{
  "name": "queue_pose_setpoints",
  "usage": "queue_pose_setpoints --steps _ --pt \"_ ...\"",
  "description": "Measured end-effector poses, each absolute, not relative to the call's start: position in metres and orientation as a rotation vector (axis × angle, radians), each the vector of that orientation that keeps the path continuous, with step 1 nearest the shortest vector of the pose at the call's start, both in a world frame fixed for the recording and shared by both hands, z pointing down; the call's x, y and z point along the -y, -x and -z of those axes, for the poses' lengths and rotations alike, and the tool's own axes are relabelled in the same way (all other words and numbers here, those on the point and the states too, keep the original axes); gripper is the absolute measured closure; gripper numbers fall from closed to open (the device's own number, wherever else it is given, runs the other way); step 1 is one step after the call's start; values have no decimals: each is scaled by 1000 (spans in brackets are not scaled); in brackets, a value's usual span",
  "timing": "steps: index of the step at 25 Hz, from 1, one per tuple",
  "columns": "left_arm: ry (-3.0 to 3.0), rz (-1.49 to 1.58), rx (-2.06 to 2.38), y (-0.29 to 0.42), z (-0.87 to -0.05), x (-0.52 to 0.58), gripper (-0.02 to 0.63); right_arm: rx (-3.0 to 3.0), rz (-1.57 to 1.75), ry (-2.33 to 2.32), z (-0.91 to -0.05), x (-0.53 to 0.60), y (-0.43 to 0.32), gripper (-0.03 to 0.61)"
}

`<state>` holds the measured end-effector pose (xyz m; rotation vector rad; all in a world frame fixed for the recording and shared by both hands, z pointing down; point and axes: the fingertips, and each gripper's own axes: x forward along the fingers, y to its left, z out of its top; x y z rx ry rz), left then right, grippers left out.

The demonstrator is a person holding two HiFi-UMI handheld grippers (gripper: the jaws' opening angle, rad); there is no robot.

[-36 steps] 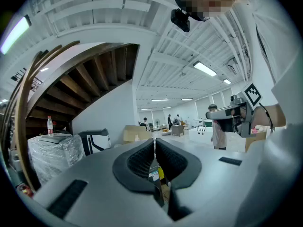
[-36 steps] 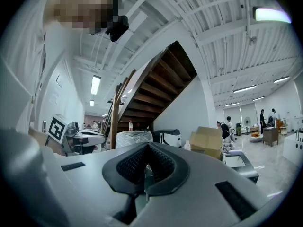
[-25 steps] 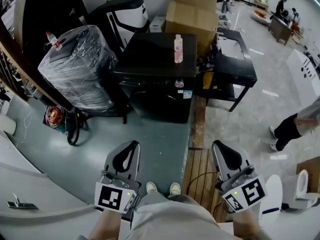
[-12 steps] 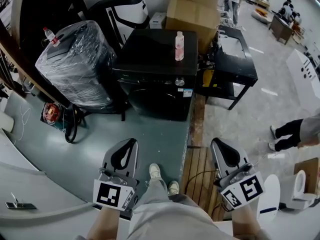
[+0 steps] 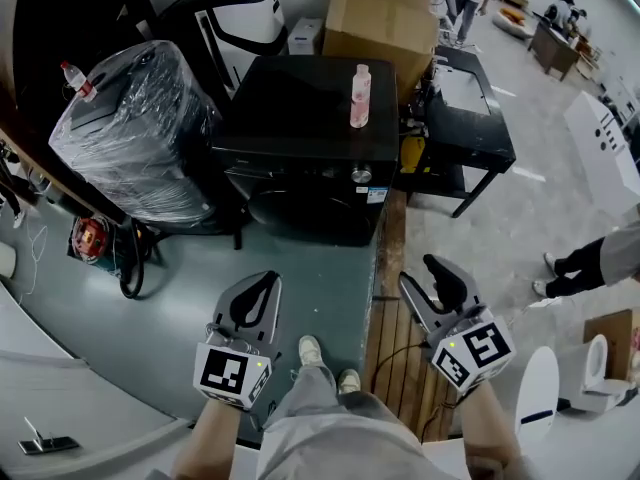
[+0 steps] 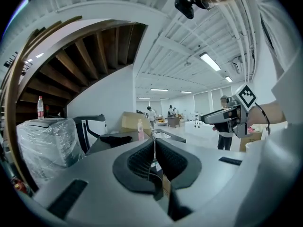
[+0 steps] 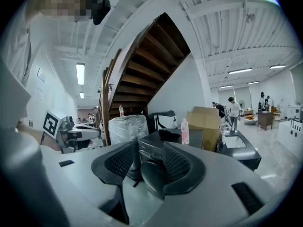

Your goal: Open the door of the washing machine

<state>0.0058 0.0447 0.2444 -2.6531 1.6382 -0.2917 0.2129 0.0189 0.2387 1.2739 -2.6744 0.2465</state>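
Observation:
The black washing machine (image 5: 310, 138) stands ahead on the grey-green floor, its round dark door (image 5: 298, 206) facing me. A pink bottle (image 5: 360, 96) stands on its top. Both grippers hover well short of the machine and touch nothing. My left gripper (image 5: 265, 286) is shut and empty, its pads (image 6: 163, 160) pressed together. My right gripper (image 5: 428, 273) is opening, with nothing held between its jaws. In the right gripper view the machine's front (image 7: 152, 151) shows through the gap between the pads (image 7: 177, 167).
A plastic-wrapped appliance (image 5: 135, 133) stands left of the machine, with cardboard boxes (image 5: 385, 23) behind and a black table (image 5: 468, 123) to the right. A wooden pallet (image 5: 398, 343) lies under my right gripper. A cable coil (image 5: 125, 263) lies at left. A bystander's legs (image 5: 590, 263) are at far right.
Both grippers have moved forward and lower towards the machine as I step closer. The right gripper's jaws, closed before, have parted. The left gripper stays shut.

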Motion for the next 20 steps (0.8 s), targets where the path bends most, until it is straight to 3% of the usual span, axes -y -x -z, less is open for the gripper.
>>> queue_pose_setpoints --steps 20 --pt "2930 454 -1575 34 -395 130 584 2419 -550 -1200 -443 168 -159 328"
